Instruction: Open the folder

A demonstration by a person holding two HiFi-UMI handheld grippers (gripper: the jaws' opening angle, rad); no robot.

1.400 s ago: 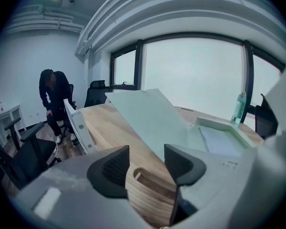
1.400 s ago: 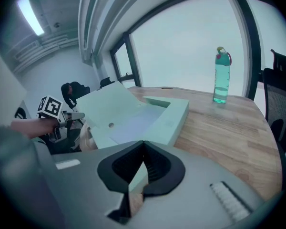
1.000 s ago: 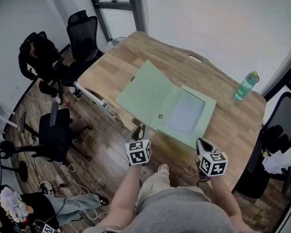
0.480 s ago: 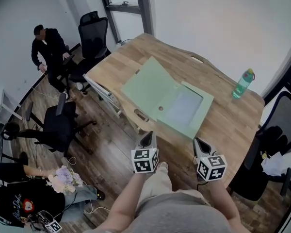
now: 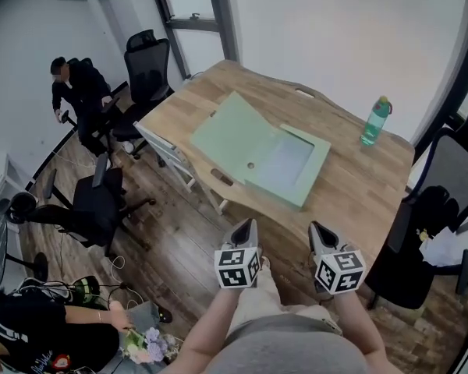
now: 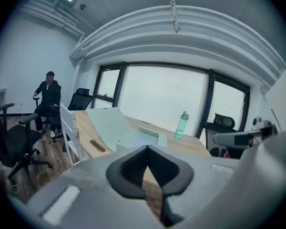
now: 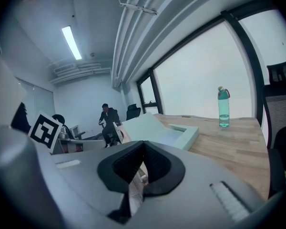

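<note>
The pale green box folder lies open on the wooden table, its lid folded out to the left and the tray part to the right. Both grippers hang off the table's near edge, above the floor and well short of the folder. My left gripper is shut with nothing in it, its pads meeting at the tips. My right gripper is also shut and empty. Both gripper views show the folder ahead.
A green water bottle stands at the table's far right. A white chair is tucked at the left edge. Black office chairs flank the table. One person is at the far left, another at the bottom left.
Both grippers have drawn back from the table's near edge toward my body and risen. The folder lies open as before. The person in black has moved among the chairs at the left.
</note>
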